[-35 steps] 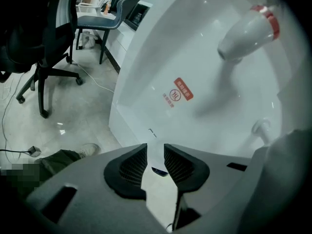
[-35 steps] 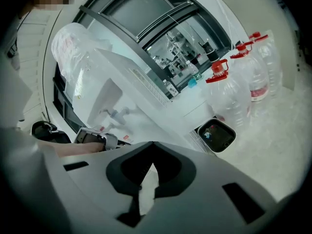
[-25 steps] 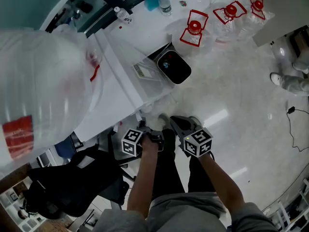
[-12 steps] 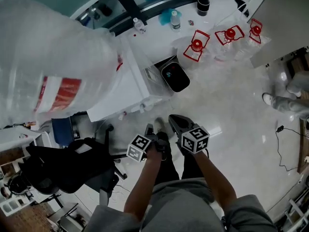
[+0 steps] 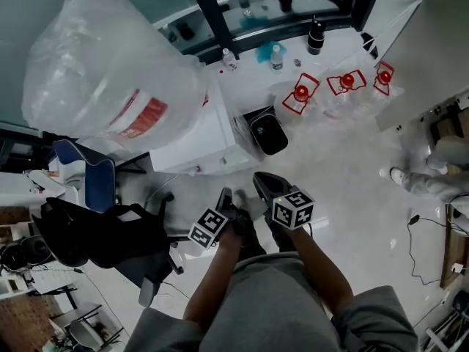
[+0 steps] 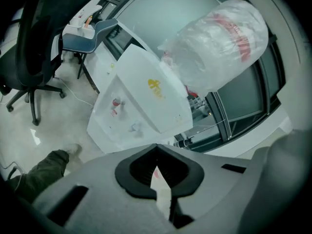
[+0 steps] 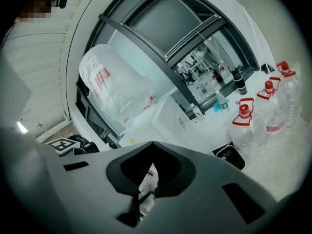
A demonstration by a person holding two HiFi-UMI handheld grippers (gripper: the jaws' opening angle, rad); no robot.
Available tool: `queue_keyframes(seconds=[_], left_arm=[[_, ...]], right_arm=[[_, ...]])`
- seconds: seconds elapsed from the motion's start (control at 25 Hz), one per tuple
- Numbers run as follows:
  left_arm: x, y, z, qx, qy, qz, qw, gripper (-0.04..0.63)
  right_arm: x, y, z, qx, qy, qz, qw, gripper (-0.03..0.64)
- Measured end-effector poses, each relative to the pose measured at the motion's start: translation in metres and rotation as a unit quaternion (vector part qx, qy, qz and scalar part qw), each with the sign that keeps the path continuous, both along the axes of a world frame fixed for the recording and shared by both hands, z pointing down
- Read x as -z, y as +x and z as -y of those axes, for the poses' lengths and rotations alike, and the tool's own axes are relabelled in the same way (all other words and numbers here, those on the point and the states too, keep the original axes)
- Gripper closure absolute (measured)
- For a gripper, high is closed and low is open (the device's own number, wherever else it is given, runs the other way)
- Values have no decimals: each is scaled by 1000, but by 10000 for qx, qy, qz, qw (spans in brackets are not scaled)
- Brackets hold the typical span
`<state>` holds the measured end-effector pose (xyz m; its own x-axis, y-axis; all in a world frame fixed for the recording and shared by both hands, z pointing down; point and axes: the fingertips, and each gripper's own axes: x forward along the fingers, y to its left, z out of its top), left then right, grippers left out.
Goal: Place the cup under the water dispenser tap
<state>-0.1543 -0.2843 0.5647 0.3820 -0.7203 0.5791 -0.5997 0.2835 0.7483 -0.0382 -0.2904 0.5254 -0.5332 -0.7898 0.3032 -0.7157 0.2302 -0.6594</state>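
No cup shows in any view. The white water dispenser (image 5: 196, 136) stands ahead of me, topped by a large plastic-wrapped bottle (image 5: 110, 72). In the left gripper view the water dispenser (image 6: 141, 106) shows its red tap (image 6: 116, 102) and a second tap (image 6: 134, 127) in its recess. My left gripper (image 5: 223, 197) and right gripper (image 5: 261, 180) hang side by side low in front of my legs, well short of the dispenser. Seen from their own cameras, the left gripper (image 6: 158, 182) and right gripper (image 7: 146, 179) have their jaws together with nothing between them.
A black bin (image 5: 268, 133) sits right of the dispenser. Several clear jugs with red caps (image 5: 300, 95) stand behind it by a ledge with small bottles (image 5: 276, 56). A black office chair (image 5: 110, 237) and a blue chair (image 5: 86, 183) are to my left. Someone's shoes (image 5: 414, 182) show at right.
The head view has pulled back and tilted, so the dispenser and bottle now sit farther up and look smaller. Both grippers stay close together in front of me, still shut.
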Motion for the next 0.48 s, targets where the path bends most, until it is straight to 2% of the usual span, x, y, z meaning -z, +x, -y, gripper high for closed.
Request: queue_keyframes(seconds=[0.28,0.48], left_arm=[[64,12,2,-218,554,-471,9971,588],[103,16,8,-339,923,-641,9931,588]], right_arm=[[68,-8,2,62,342,117,9993,606],[104,-9,7,159,587,42,9981,607]])
